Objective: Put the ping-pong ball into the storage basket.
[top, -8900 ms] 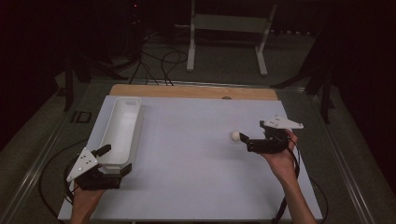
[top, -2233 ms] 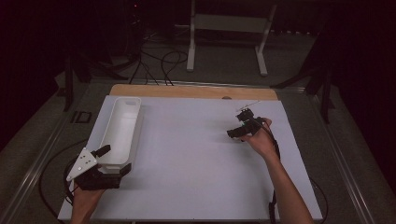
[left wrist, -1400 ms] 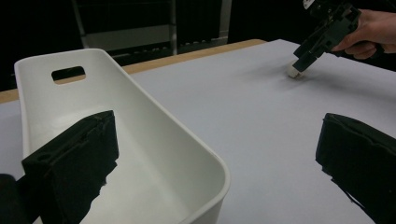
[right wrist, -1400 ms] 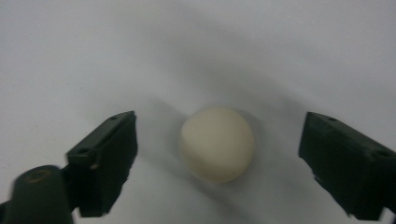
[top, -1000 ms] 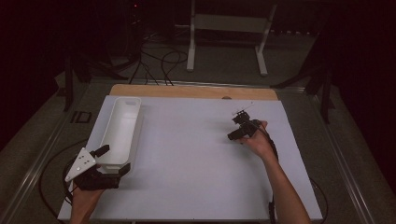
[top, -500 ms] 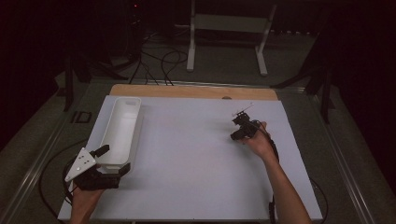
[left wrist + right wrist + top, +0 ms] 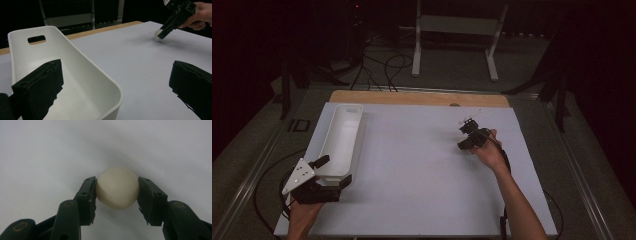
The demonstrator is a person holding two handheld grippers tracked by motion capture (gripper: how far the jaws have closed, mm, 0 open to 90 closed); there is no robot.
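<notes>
High view first: the right gripper [image 7: 465,144] is pointing down at the white table [image 7: 412,165], out on the right half, with the person's right hand [image 7: 490,152] wrapped behind it. The ball is too small to pick out here under the black jaws. Over at the near left corner, the left gripper [image 7: 332,171] is sitting at the near end of the long white bin [image 7: 343,135], one jaw inside the bin and one outside, straddling its end wall. The left hand [image 7: 304,210] is coming in from the bottom edge. The two grippers are well apart.

Left gripper view now: its jaws are standing wide, one dark pad lying inside the bin [image 7: 75,75], the other hanging over bare table [image 7: 140,62] on the far side of the bin's wall. Nothing is being held between them. Across the table, the right gripper [image 7: 160,33] is tilting down, and a pale ball [image 7: 158,33] is showing at its tip, right at the table surface.

Right gripper view: here is the close look. The cream ball [image 7: 117,187] is sitting squarely between the two pads [image 7: 88,195], both pressing against its sides, so the right gripper [image 7: 117,195] is gripping the ball. White table [image 7: 50,150] is lying just behind it; whether the ball is touching it, I cannot tell.
</notes>
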